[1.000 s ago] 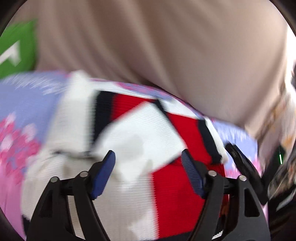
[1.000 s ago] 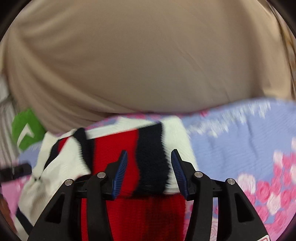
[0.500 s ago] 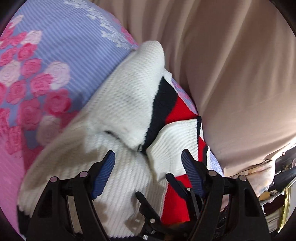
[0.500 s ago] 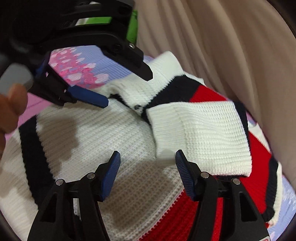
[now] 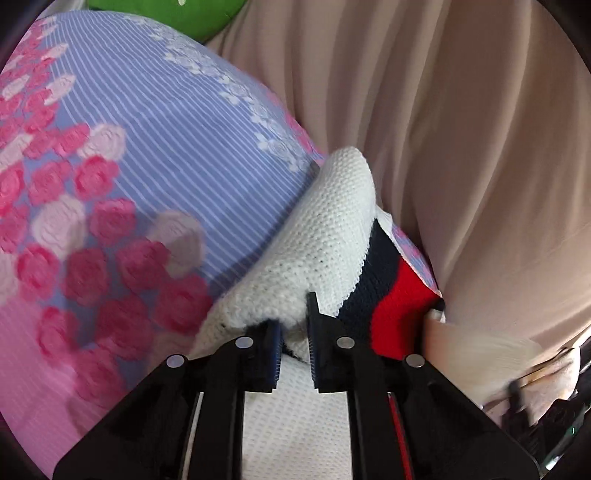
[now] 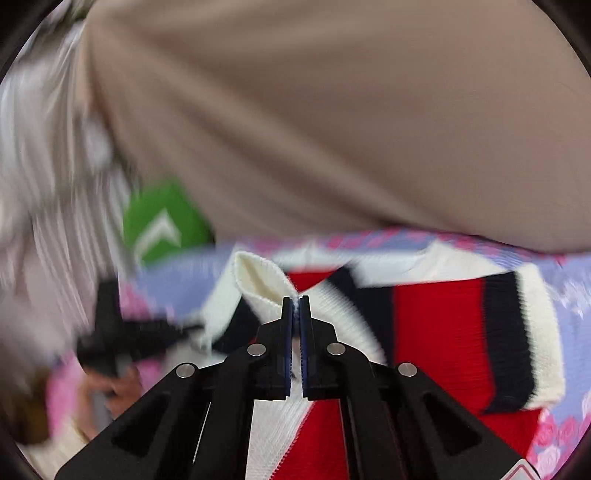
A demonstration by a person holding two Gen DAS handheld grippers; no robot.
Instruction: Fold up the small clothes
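A small knit sweater (image 5: 325, 236) in white, navy and red lies on a flowered bedsheet (image 5: 147, 147). My left gripper (image 5: 293, 325) is shut on a thick white fold of it. In the right wrist view the sweater (image 6: 443, 325) spreads across the sheet, its striped sleeve to the right. My right gripper (image 6: 295, 306) is shut on a white knit edge and holds it up. The left gripper (image 6: 122, 332) shows as a dark blur at the left.
A beige curtain (image 5: 443, 129) hangs right behind the sweater. A green pillow (image 6: 159, 221) lies at the far edge of the sheet, also in the left wrist view (image 5: 166, 14). Blurred clutter sits at the lower right (image 5: 535, 406).
Both grippers were open over the sweater half a second ago and have now shut on its white knit. The right gripper has swung and lifted its edge.
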